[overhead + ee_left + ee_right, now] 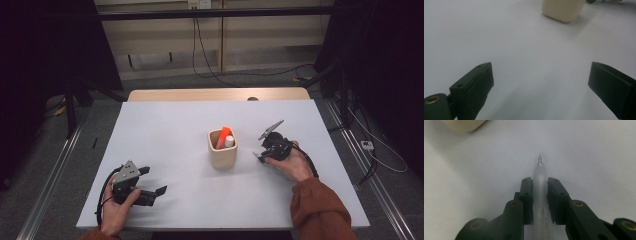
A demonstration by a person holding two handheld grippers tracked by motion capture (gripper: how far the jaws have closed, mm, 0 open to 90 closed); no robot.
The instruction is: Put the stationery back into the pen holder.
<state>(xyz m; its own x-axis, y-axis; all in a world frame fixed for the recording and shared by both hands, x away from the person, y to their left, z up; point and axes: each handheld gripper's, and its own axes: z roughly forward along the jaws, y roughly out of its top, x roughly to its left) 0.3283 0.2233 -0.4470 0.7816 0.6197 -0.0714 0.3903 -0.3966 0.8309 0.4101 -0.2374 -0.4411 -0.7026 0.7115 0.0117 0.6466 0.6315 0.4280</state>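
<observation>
A frosted, see-through pen [540, 171] lies on the white table [165, 130], its tip pointing away from the camera. My right gripper [540, 181] is shut on the pen's barrel, with both pads pressing its sides. In the high view the right gripper [261, 154] sits low on the table, just right of a beige pen cup [222, 150]. The cup holds an orange marker [223, 135] and a white-capped item [229, 142]. My left gripper [154, 181] rests near the front left of the table. Its jaws stand wide open with nothing between them.
The beige cup [564, 10] stands ahead of the left gripper and slightly to its right. A wooden strip [215, 94] borders the table's far edge. Cables and dark stands [345, 75] lie on the floor beyond the table.
</observation>
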